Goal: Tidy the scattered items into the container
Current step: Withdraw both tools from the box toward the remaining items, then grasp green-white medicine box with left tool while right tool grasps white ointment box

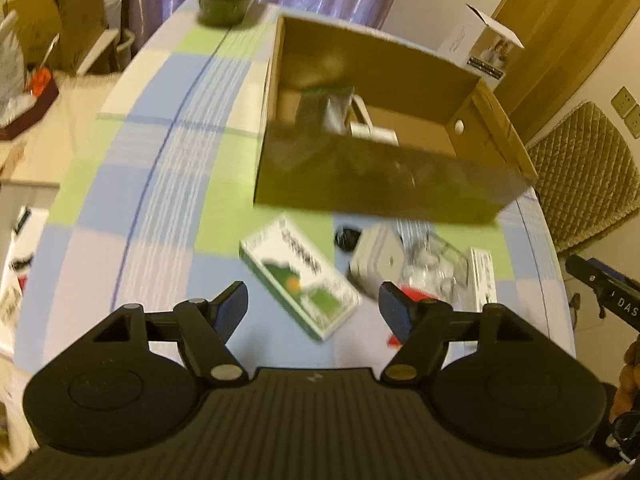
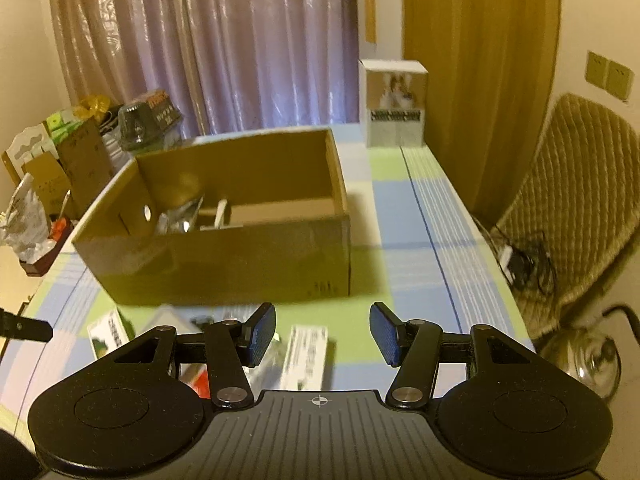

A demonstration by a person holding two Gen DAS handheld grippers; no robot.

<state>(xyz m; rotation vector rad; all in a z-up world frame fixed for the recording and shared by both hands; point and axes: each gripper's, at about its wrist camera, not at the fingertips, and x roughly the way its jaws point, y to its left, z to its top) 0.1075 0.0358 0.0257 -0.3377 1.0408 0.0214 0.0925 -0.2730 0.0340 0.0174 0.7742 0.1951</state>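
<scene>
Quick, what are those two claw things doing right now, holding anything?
Left gripper: open, holding nothing.
Right gripper: open, holding nothing.

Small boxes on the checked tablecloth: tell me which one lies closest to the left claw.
The white and green printed carton, lying flat right between the open left claw fingers. The grey-white box and the white box lie farther right.

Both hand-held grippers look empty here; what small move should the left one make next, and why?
Probably lower the open left hand-held gripper onto the green-and-white box lying flat between its fingers. It is the nearest loose item, in front of the cardboard box, which already holds a few things.
</scene>
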